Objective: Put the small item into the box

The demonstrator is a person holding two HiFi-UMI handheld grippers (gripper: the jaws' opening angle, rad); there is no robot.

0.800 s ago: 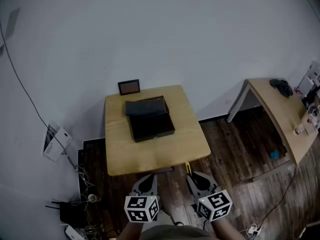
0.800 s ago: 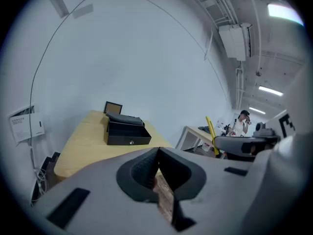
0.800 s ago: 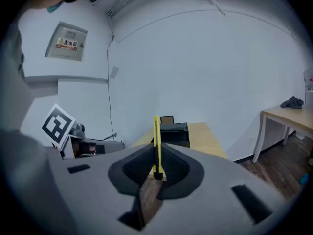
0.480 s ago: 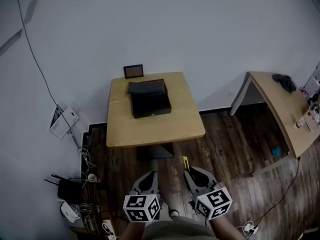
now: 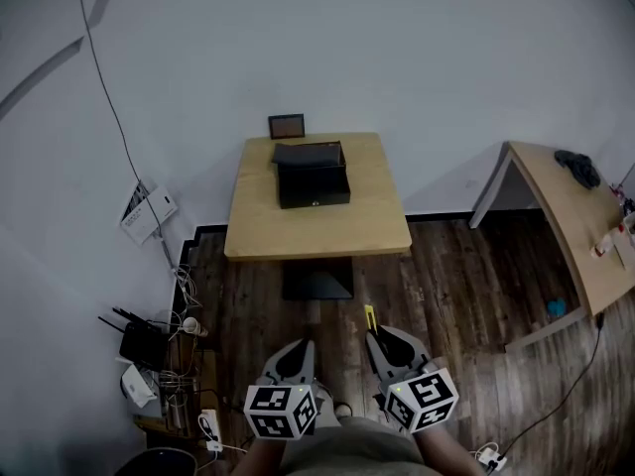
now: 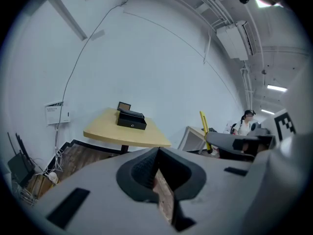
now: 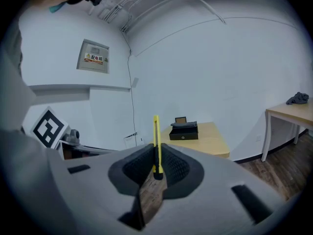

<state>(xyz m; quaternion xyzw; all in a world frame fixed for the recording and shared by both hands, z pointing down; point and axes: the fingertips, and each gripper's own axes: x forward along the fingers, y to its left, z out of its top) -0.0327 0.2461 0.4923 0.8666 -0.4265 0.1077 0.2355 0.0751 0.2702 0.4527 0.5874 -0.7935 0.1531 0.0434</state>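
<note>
Dark wood floor, white wall; a small table (image 5: 317,231) stands against the wall, with the black box (image 5: 314,186) on its far half, apparently open. Right gripper (image 5: 377,337) is clamped on a thin yellow item (image 5: 370,316), well short of the table. Left gripper (image 5: 301,347) is closed on nothing. Step in hand: carrying. Next move calls for reaching the table and bringing the item over the box.

The head view looks steeply down from high up, far from the table (image 5: 317,234). Both gripper views face level along their jaws; all three share that table and black box (image 5: 314,184).
</note>
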